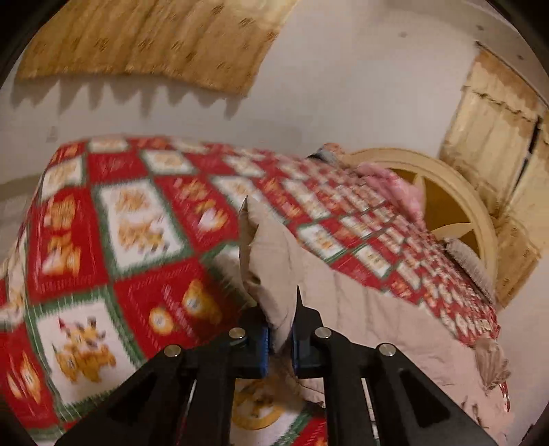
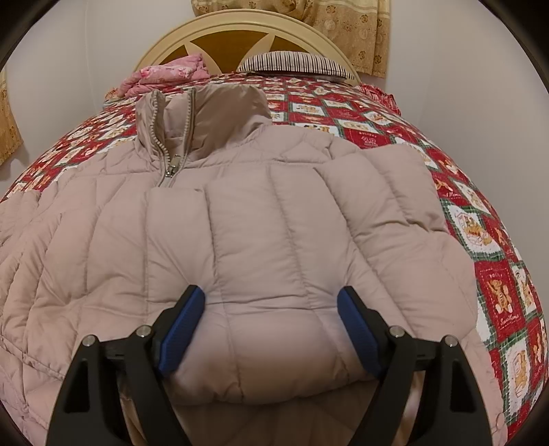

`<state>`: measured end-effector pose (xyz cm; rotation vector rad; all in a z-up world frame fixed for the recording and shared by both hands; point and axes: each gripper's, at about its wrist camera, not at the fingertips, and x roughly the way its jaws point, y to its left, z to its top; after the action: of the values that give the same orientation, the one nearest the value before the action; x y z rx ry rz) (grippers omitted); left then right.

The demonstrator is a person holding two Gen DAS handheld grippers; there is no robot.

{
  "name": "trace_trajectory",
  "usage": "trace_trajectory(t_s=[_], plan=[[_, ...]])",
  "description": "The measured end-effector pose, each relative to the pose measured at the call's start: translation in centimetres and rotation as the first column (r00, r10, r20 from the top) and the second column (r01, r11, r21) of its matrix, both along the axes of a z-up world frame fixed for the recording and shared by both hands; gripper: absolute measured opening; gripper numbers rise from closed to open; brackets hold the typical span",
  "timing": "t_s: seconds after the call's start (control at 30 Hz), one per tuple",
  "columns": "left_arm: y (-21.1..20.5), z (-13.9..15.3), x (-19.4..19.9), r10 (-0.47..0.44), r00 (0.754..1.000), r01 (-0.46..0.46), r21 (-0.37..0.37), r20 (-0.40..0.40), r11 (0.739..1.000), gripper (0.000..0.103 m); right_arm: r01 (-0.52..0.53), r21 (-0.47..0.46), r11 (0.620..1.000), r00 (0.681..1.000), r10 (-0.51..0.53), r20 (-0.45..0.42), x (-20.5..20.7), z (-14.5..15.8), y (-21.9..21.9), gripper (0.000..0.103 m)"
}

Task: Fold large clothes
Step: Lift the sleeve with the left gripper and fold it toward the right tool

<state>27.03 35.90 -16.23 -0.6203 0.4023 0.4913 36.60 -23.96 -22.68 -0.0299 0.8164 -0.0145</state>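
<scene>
**Pinching a puffy jacket by its edge**

Lying spread across the bed (image 2: 497,281), front up and zipped to the collar, the beige quilted jacket (image 2: 260,219) covers much of the red patchwork quilt (image 1: 113,219). Its collar points toward the headboard (image 2: 240,31), with a striped pillow (image 2: 295,65) and a pink bundle (image 2: 164,77) beyond.

The left claw (image 1: 279,329) is closed tight on a fold of the jacket's edge, which stands up between the blue pads as a peaked flap. The right claw (image 2: 271,326) is spread wide, with a padded bulge of the hem region between its fingers; the pads sit beside the bulge, and I cannot tell whether they press on it.

The jacket looks light for its bulk, soft and springy: the padding will likely puff back after each fold, so creases need pressing down. The shell looks smooth and probably slippery, so a shallow pinch may slide off. Better holds would be stitched places, namely the hem, the seams between quilted panels, the cuffs or the collar, where the fabric is thin enough for the pads to close on. Grabbing a full padded panel would likely just squash air and let go.
</scene>
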Motion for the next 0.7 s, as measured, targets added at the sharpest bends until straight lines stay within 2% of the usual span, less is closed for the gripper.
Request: trace_trajectory(t_s=[0.13,0.3,0.5,0.63,0.7], plan=[[-1.4,4.2,0.4,-0.065,0.996,0.06,0.081,0.065,0.995,0.007,0.0,0.003,1.0,1.0,0.0,0.002,-0.1,0.0,0.0,0.084],[-4.7,9.6,1.2,-0.184,0.971,0.161,0.149,0.155,0.976,0.007,-0.003,0.009,1.0,1.0,0.003,0.004,-0.1,0.0,0.0,0.084],[-10.3,14.6,2.5,-0.343,0.91,0.299,0.203,0.234,0.932,0.007,-0.005,0.023,1.0,1.0,0.005,0.011,-0.2,0.1,-0.2,0.085],[-14.4,17.0,3.9,-0.45,0.853,0.395,0.237,0.265,0.888,0.007,-0.007,0.029,1.0,1.0,0.006,0.013,-0.2,0.1,-0.3,0.085],[-16.9,17.7,4.8,-0.509,0.818,0.446,0.263,0.268,0.856,0.007,-0.006,0.049,0.999,1.0,0.005,0.023,-0.3,0.2,-0.5,0.085]])
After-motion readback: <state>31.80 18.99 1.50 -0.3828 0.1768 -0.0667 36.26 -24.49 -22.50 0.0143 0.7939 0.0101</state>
